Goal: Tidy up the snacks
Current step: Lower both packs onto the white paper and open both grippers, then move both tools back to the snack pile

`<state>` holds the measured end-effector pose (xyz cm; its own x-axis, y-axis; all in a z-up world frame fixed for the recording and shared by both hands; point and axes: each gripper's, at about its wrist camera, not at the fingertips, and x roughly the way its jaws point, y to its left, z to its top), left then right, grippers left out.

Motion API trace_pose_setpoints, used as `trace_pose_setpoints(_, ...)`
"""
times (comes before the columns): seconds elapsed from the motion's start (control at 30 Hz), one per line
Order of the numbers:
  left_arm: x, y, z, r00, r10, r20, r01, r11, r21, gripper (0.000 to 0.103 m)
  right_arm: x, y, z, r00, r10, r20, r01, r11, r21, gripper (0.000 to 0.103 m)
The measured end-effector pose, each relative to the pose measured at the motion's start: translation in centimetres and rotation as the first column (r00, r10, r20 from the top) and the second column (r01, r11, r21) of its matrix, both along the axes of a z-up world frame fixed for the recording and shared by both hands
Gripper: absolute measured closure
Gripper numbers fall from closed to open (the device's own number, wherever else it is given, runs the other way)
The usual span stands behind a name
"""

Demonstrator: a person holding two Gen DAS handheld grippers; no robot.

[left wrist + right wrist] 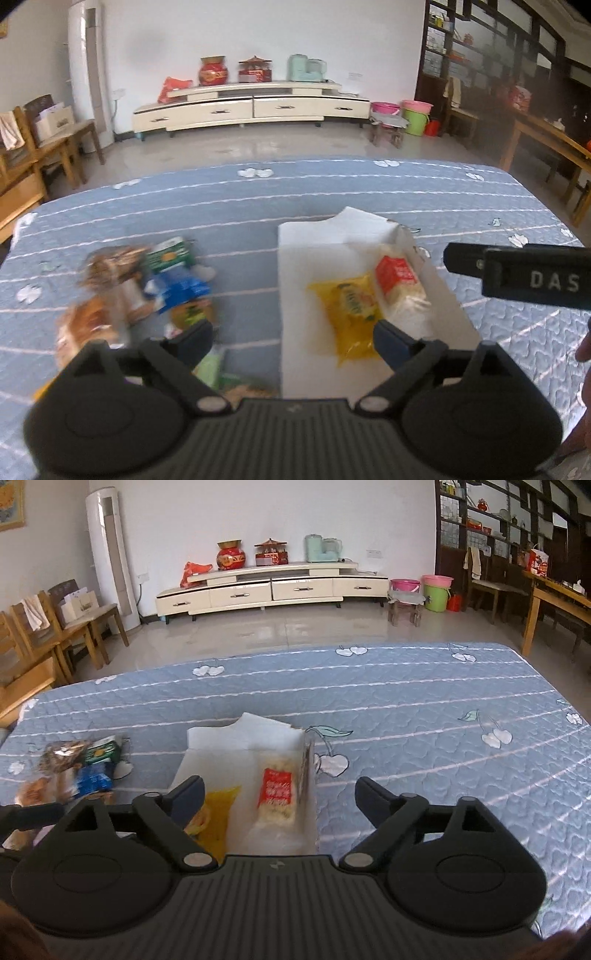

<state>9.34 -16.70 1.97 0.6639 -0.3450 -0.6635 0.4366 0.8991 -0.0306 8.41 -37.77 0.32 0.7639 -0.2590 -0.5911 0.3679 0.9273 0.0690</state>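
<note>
Both the left gripper (293,338) and the right gripper (279,794) hang spread and empty above the counter (424,701). The white box (295,295) already holds a yellow packet (349,306) and a red-labelled packet (400,288). The loose snacks (147,284) lie left of it; the left gripper should probably drop onto one packet, pinching its middle.

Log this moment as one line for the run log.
left hand-held gripper: open, empty | right hand-held gripper: open, empty | box: yellow pack, red-label pack inside | pile: outside, left of box
</note>
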Motion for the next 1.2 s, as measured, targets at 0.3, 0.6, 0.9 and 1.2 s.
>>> trace_pose_setpoints(0.3, -2.3, 3.8, 1.0, 0.998, 0.054, 0.022, -0.054, 0.999, 0.001, 0.009, -1.8, 3.8, 0.5, 0.998, 0.055, 0.021, -0.055, 0.998, 0.019, 0.000)
trace_pose_setpoints(0.6, -3.8, 6.8, 1.5, 0.995, 0.094, 0.046, -0.094, 0.996, 0.004, 0.007, -2.4, 6.6, -0.3, 0.996, 0.086, 0.020, -0.087, 0.995, 0.049, 0.000)
trace_pose_setpoints(0.9, -4.3, 9.8, 1.0, 0.990, 0.135, 0.037, -0.135, 0.991, -0.005, 0.007, -2.6, 9.0, -0.6, 0.991, 0.132, 0.013, -0.132, 0.990, 0.055, 0.000)
trace_pose_setpoints(1.2, -4.4, 12.0, 0.6, 0.984, 0.175, 0.036, -0.175, 0.985, -0.005, 0.007, -1.9, 11.2, -1.1, 0.984, 0.178, 0.010, -0.178, 0.982, 0.056, 0.000)
